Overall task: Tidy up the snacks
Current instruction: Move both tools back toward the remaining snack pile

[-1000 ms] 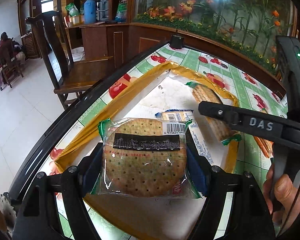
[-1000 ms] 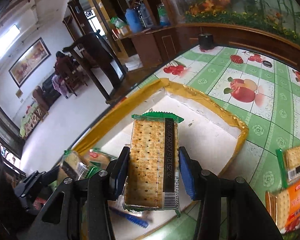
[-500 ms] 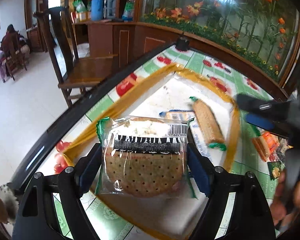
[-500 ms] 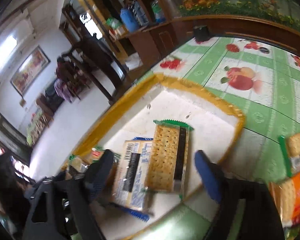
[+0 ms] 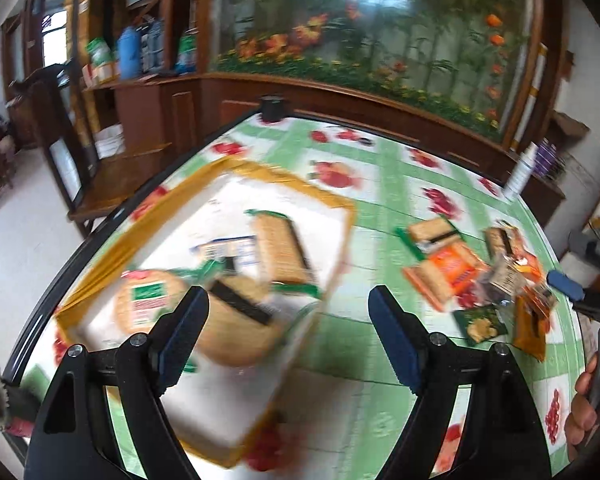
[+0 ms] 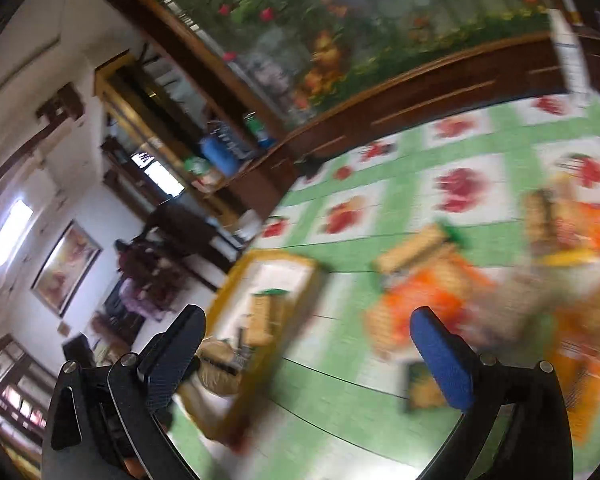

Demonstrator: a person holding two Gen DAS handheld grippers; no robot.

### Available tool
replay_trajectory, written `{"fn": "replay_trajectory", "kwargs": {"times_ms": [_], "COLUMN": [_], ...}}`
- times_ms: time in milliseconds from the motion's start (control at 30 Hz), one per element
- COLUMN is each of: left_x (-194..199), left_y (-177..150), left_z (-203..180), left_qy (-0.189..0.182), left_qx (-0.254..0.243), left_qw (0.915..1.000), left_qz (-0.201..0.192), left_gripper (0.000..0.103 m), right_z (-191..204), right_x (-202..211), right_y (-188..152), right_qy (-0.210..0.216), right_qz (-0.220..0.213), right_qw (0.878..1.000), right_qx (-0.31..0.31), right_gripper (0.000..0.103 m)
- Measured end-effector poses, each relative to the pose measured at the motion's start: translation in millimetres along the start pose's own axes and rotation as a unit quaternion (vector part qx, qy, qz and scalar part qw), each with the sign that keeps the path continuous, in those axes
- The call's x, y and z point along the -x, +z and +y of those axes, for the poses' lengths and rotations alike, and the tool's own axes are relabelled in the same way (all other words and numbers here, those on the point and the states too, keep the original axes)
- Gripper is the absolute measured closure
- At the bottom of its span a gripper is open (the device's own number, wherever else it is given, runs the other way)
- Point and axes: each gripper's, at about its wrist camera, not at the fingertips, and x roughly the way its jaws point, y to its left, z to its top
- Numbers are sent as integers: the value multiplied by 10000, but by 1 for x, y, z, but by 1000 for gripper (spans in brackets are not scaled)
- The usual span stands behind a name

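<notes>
Green, white, red and orange over the bench

The bench cloth (image 5: 384, 208) is a green-and-white check with red fruit prints in the white squares. The shallow rectangular tray (image 5: 300, 188) has a mustard-yellow rim and a white floor. In it, the round tan cracker pack (image 5: 236, 320) carries a black strip, beside a pack with a green-and-red label (image 5: 144, 300); the long golden cracker pack (image 5: 280, 248) has green ends. The loose snack packets (image 5: 448, 268) toward the bench's right edge are orange, tan and dark green. Both grippers are black with blue pads (image 5: 392, 336).

right gripper (image 6: 306, 356) – fingers wide apart | yellow-rimmed tray (image 6: 274, 354) (blurred) – crackers inside
</notes>
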Motion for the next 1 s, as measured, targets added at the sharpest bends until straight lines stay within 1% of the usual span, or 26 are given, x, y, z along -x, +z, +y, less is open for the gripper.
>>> {"fn": "replay_trajectory", "kwargs": {"times_ms": [33,100,133,200,300,367,400,500,600,667,700,767,867,900,1000], "left_x": [-1,-3,-7,-14,-15,-16,-17,-21,-28,-34,-37,-41,-53,-57,-67], "left_y": [0,-1,-2,-2,-4,-4,-5,-10,-18,-22,-24,-24,-25,-26,-29], "left_z": [-9,-15,-15,-8,4,-4,-13,-46,-86,-114,-129,-152,-177,-182,-192], "left_qy": [43,197,343,488,350,211,147,-164,-532,-812,-985,-1192,-1451,-1491,-1437], "left_qx": [-154,-335,-423,-363,-80,-142,-250,-664,-1201,-1602,-1831,-2238,-2766,-2937,-3270], "left_qw": [9999,9992,9985,9981,9993,9995,9993,9971,9905,9824,9767,9660,9474,9412,9302], "left_qz": [-46,-89,-68,43,143,198,216,329,412,509,529,509,697,751,848], "left_gripper": [20,20,20,20,21,21,21,21,21,21,21,21,21,21,21], "right_z": [-13,-34,-41,-52,-65,-74,-80,-92,-90,-82,-78,-74,-69,-67,-68], "right_x": [8,21,26,39,55,68,73,78,81,79,77,72,65,62,51], "right_y": [-1,-6,-8,-11,-19,-28,-32,-38,-44,-46,-47,-51,-54,-55,-55], "right_qy": [-88,-18,-48,-127,-235,-433,-478,-833,-1141,-1346,-1492,-1634,-1828,-1901,-2052], "right_qz": [52,100,76,-2,-124,-185,-216,-197,-211,-163,-152,-47,74,111,234], "right_qw": [9999,9996,9995,9995,9992,9983,9980,9957,9932,9904,9878,9848,9801,9783,9750], "right_qx": [-98,-263,-302,-292,-308,-353,-365,-355,-113,260,418,594,768,822,815], "right_gripper": [0,0,0,0,0,0,0,0,0,0,0,1,4,6,12]}}
